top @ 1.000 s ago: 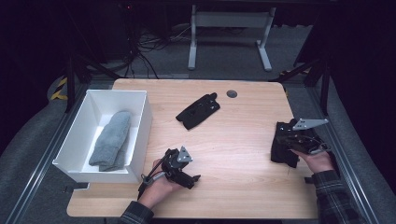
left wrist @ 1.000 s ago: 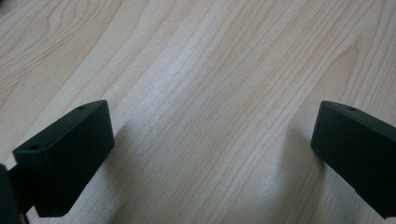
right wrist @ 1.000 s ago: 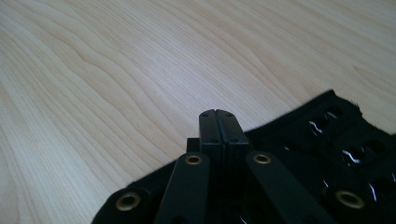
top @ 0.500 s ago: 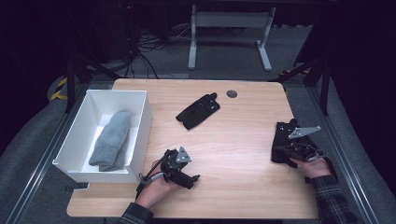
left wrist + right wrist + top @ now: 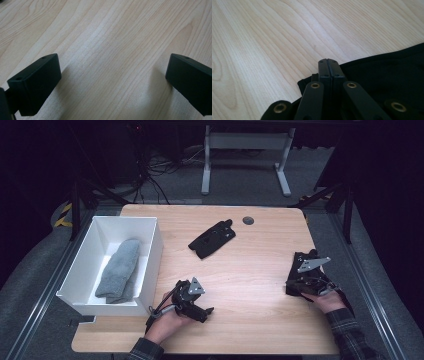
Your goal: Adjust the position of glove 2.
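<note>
My left gripper (image 5: 204, 311) (image 5: 113, 72) rests near the table's front edge, just right of the white box, open with bare wood between its jaws. My right gripper (image 5: 295, 284) (image 5: 328, 61) lies at the table's right side on a black cloth (image 5: 301, 262) (image 5: 387, 72), its jaws shut face to face. The cloth spreads under and to the right of the jaws; I cannot tell whether any fold is pinched. A second black cloth piece (image 5: 212, 239) lies flat at the table's middle back. A grey sock (image 5: 120, 270) lies in the white box (image 5: 156, 251).
The white box stands along the table's left edge. A round dark grommet (image 5: 248, 220) sits near the far edge. Bare wood (image 5: 250, 280) stretches between the two grippers. A metal frame and cables stand on the floor beyond the table.
My right gripper has slid a little toward the near edge and sunk lower onto the black cloth, which has stayed put. The left gripper has kept still.
</note>
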Demonstrator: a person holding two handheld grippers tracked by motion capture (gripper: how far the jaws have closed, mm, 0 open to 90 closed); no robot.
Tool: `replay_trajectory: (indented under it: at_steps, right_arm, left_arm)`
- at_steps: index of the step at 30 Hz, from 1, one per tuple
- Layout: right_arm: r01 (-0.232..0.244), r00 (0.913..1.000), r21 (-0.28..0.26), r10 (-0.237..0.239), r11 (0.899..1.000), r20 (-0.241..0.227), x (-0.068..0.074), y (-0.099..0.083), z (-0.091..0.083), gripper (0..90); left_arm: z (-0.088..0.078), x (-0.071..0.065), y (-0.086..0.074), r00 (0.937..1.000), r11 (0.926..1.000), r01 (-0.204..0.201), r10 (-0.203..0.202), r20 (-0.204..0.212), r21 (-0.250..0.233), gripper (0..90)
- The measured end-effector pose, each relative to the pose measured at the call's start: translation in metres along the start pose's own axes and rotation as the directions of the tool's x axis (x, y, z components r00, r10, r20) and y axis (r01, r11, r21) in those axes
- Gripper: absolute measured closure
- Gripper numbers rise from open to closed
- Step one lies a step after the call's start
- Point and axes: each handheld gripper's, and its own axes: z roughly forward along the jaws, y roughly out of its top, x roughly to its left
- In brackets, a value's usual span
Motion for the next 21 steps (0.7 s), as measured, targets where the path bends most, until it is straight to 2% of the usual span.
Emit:
replay_trajectory:
  at_steps: [5,12,15,16,21]
  right_arm:
    - [0.007,0.9994,-0.007,-0.007,1.000,-0.033,0.007,0.003,0.004,90.0]
    - [0.040,0.9957,-0.013,-0.041,0.999,-0.083,0.022,0.009,0.010,90.0]
    - [0.068,0.9897,-0.017,-0.070,0.998,-0.125,0.036,0.013,0.014,90.0]
    - [0.068,0.9897,-0.017,-0.070,0.998,-0.125,0.036,0.013,0.014,90.0]
    - [0.105,0.9803,-0.022,-0.107,0.994,-0.166,0.055,0.016,0.018,90.0]
  left_arm:
    - [0.000,0.000,0.000,1.0000,1.0000,0.000,0.000,0.000,0.000,0.5]
    - [0.000,0.000,0.000,1.0000,1.0000,0.000,0.000,0.000,0.000,0.4]
    - [0.000,0.000,0.000,1.0000,1.0000,0.000,0.000,0.000,0.000,0.4]
    - [0.000,0.000,0.000,1.0000,1.0000,0.000,0.000,0.000,0.000,0.4]
    - [0.000,0.000,0.000,1.0000,1.0000,0.000,0.000,-0.001,0.000,0.4]
